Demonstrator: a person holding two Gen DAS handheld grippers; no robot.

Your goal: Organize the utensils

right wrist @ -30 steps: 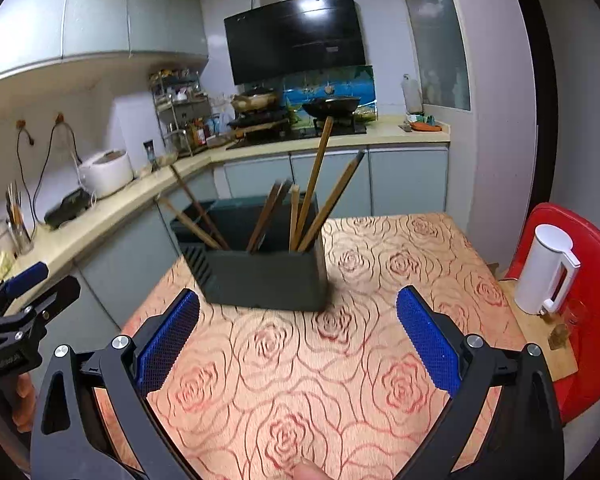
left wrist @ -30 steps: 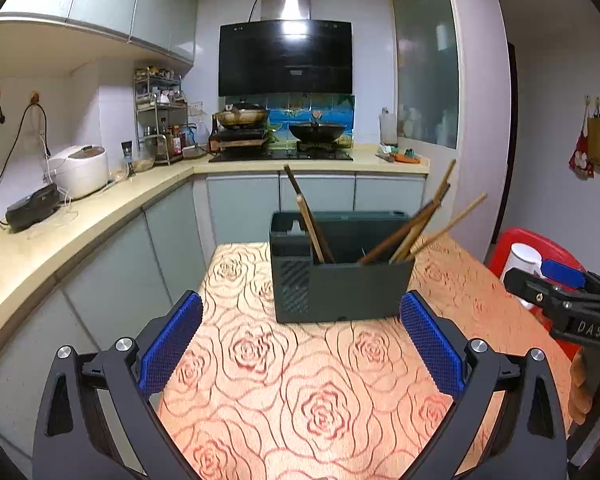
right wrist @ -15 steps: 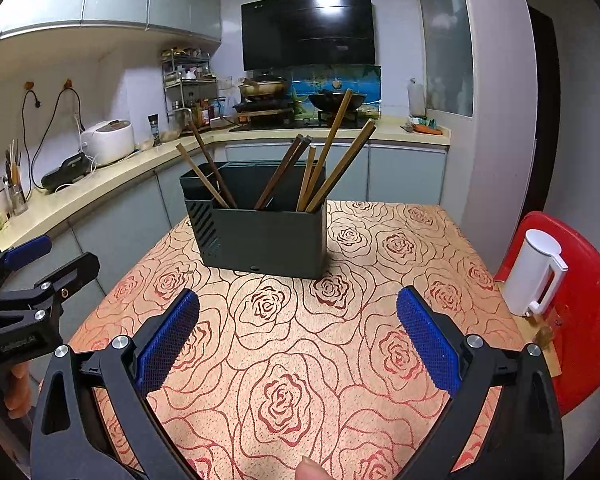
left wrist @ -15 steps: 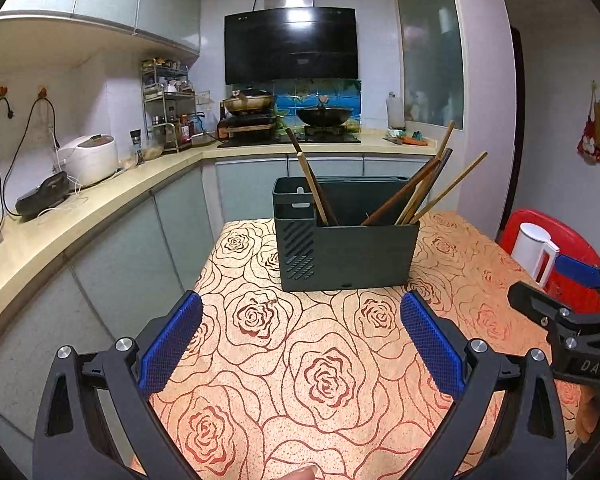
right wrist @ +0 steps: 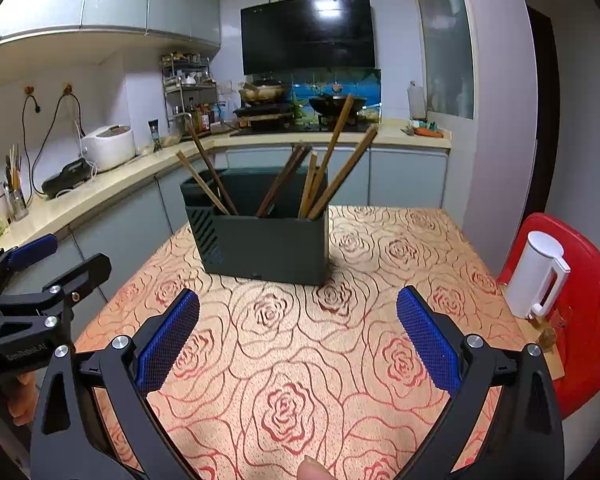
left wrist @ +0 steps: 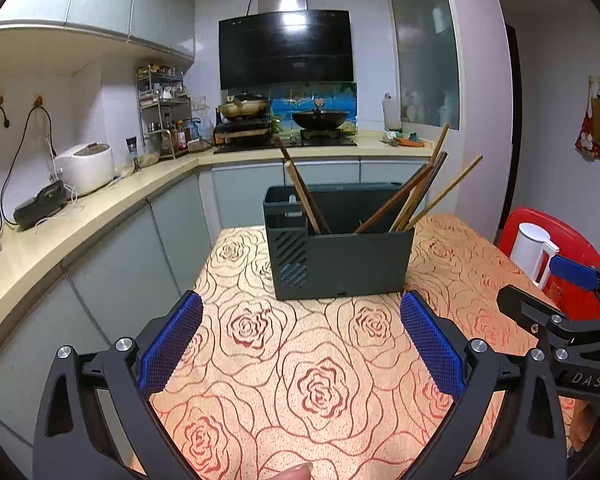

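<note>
- The dark utensil holder (left wrist: 340,258) stands upright on the rose-patterned counter (left wrist: 300,380), toward its far end, ahead of both tongs and apart from them.
- Wooden chopsticks (left wrist: 412,196) lean out of the holder: two at its left end (right wrist: 206,176), tilted left, and a larger bundle (right wrist: 324,176) toward the right end, tilted right.
- The left tongs (left wrist: 300,340) hover over the counter, released, their blue pads spread wide with nothing between them.
- The right tongs (right wrist: 298,334) are likewise released and empty, over the near part of the counter.
- In the left wrist view the right tongs' black frame shows at the right edge; in the right wrist view the left tongs show at the left edge.
- Nothing lies on the cloth between either pair of tongs and the holder.
- A white kettle (right wrist: 536,276) stands on a small wooden surface against a red chair (right wrist: 588,320), just beside the counter's right side.
- Along the wall to the left runs a kitchen worktop (left wrist: 60,232) with a white rice cooker (left wrist: 86,168) and a spice rack (left wrist: 162,112).
- At the back, two woks (left wrist: 320,118) sit on a stove under a black range hood (left wrist: 286,48).
- A fingertip (right wrist: 312,468) shows at the bottom edge of each view.
</note>
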